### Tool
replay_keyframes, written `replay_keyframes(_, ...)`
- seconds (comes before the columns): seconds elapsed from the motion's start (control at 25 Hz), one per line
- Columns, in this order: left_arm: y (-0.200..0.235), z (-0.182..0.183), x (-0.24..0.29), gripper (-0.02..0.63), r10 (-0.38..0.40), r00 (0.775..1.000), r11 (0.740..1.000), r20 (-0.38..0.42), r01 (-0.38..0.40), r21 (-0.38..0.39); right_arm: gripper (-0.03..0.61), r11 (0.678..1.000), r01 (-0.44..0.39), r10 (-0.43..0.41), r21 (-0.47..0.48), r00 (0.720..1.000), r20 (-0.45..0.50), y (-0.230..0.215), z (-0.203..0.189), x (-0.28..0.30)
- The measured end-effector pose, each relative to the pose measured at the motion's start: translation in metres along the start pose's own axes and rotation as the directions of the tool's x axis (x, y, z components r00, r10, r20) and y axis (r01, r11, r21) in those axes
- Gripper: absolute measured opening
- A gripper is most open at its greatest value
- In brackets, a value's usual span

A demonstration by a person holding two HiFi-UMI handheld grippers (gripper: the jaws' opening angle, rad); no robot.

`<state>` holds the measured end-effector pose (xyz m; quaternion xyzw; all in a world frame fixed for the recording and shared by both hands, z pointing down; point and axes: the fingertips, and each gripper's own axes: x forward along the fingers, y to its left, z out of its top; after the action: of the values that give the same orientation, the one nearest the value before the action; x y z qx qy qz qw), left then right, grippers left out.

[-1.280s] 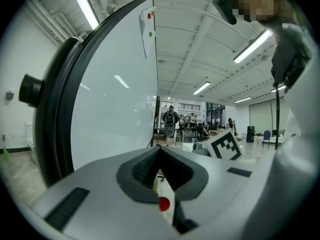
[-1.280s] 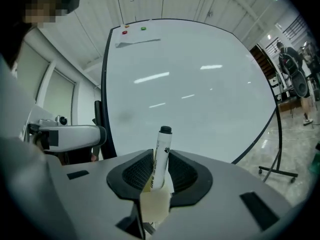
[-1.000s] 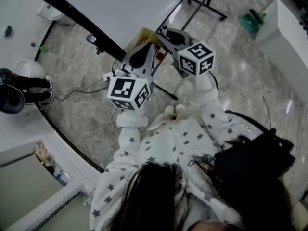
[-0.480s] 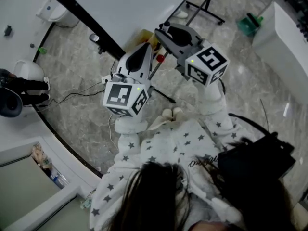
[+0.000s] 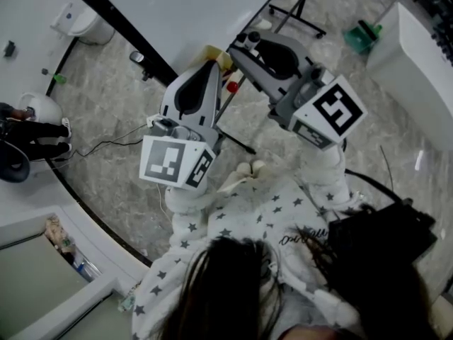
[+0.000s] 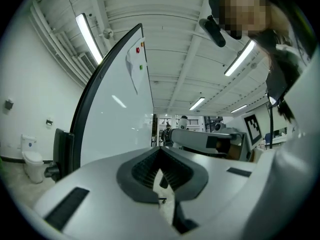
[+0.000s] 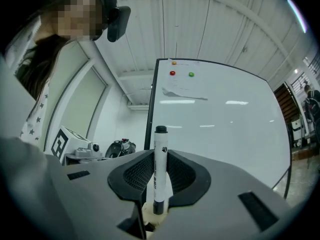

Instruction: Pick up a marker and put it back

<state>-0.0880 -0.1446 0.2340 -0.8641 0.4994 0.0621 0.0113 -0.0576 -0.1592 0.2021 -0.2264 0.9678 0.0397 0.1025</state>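
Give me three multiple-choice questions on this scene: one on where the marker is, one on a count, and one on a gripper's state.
1. Where is the marker?
A. On the floor
B. Between the right gripper's jaws
C. On a table

2. How many coloured dots are on the whiteboard?
A. One
B. Three
C. Six

3. What does the left gripper hold?
A. A pen
B. A cloth
C. Nothing

Answers:
1. B: the right gripper view shows the marker clamped between the jaws.
2. B: an orange, a red and a green dot sit near the whiteboard's top.
3. C: the left gripper view shows its jaws together with nothing between them.
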Motion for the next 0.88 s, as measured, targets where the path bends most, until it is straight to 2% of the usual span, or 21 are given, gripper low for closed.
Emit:
replay_keyframes(0.36,-0.005,-0.006,0.002,0.000,-0.034,0.999,0.999,-0.042,0.036,0.039,0.081,1.000,-0.010,0.010,-0.002,1.000,0.013,0.009,0.009,-0.002)
replay_keyframes(0.56,-0.003,-0.004,0.002,0.001,-0.021,0.999,0.999,-0.033,0.022,0.029,0.081,1.000,-0.015,0.015,-0.002,1.000,0.021,0.010,0.010,-0.002)
replay_keyframes(0.76,0.000,-0.001,0.000,0.000,0.003,1.000,1.000,-0.023,-0.002,0.019,0.081,1.000,-0.001,0.001,-0.006,1.000,-0.012,0.005,0.003,-0.005)
replay_keyframes(0.88,0.008,-0.014,0.007,0.000,-0.005,0.999,1.000,-0.042,0.004,-0.004,0.083,1.000,0.003,-0.003,0.007,1.000,-0.026,-0.006,-0.013,-0.002)
